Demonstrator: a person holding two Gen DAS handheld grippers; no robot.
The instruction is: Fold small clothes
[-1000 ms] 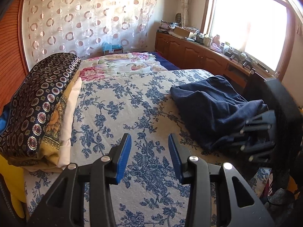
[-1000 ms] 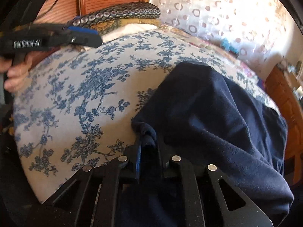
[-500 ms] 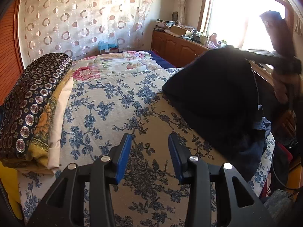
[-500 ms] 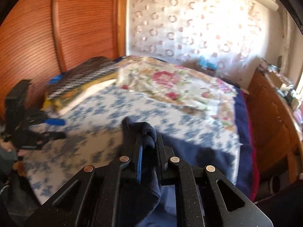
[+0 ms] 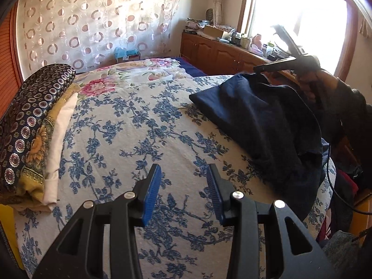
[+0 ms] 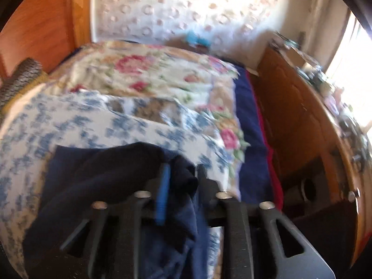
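So the right hand-held gripper (image 6: 180, 186) was up over the far side of the bed, jaws opening, with a bunched edge of the dark navy soft knit garment (image 5: 262, 121) sitting between them. The picture was blurry, so I couldn't tell if the pads pressed on it at all. My guess: it had carried that edge across to lay the cloth out flat and was dropping it there.

The left hand-held gripper (image 5: 183, 193) hung partly open over the blue-and-white floral bedspread (image 5: 130, 125) with nothing in it, probably waiting to pin or grab a corner.

The garment itself lay draped on the window side of the bed, one end lifted toward the right gripper, the rest trailing off the near edge. A folded stack of patterned blankets (image 5: 32, 125) sat along the opposite side, well apart, leaving the middle open for folding.
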